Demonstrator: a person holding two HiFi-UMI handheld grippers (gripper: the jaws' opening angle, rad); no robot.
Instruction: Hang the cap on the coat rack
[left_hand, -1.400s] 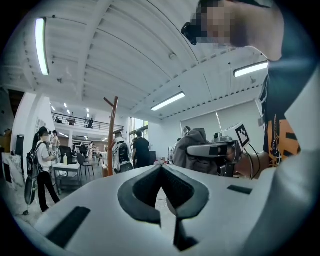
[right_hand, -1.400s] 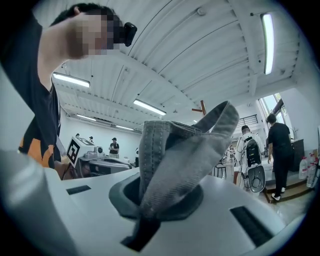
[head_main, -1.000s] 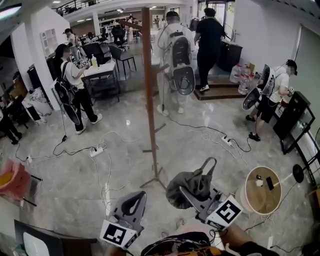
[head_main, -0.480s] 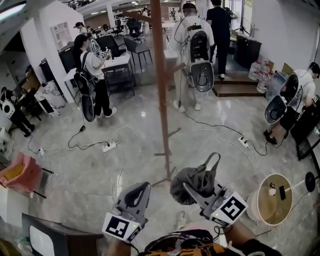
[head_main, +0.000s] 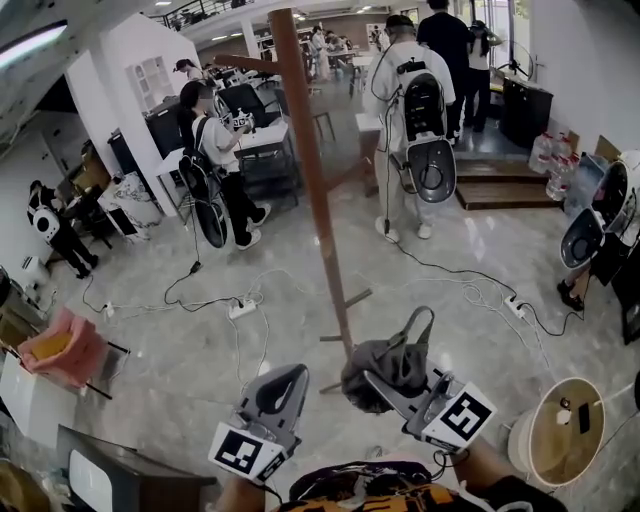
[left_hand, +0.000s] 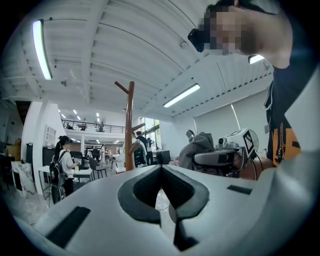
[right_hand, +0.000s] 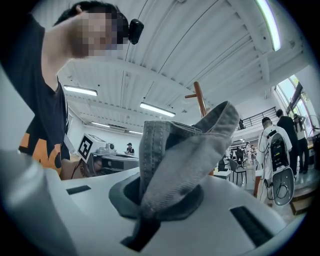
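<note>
A person's right gripper (right_hand: 150, 212) clamped tight on a fold of the grey denim cap (right_hand: 182, 155), holding it up in the air, where the head view placed it just right of the wooden coat rack (head_main: 310, 180) and on none of its pegs. The left gripper (left_hand: 162, 187) was carried alongside, empty, its jaw tips drawn together. Beyond the rack, a person in white (head_main: 410, 110) wearing a backpack rig stood on the glossy floor (head_main: 170, 350) among others in the open hall
</note>
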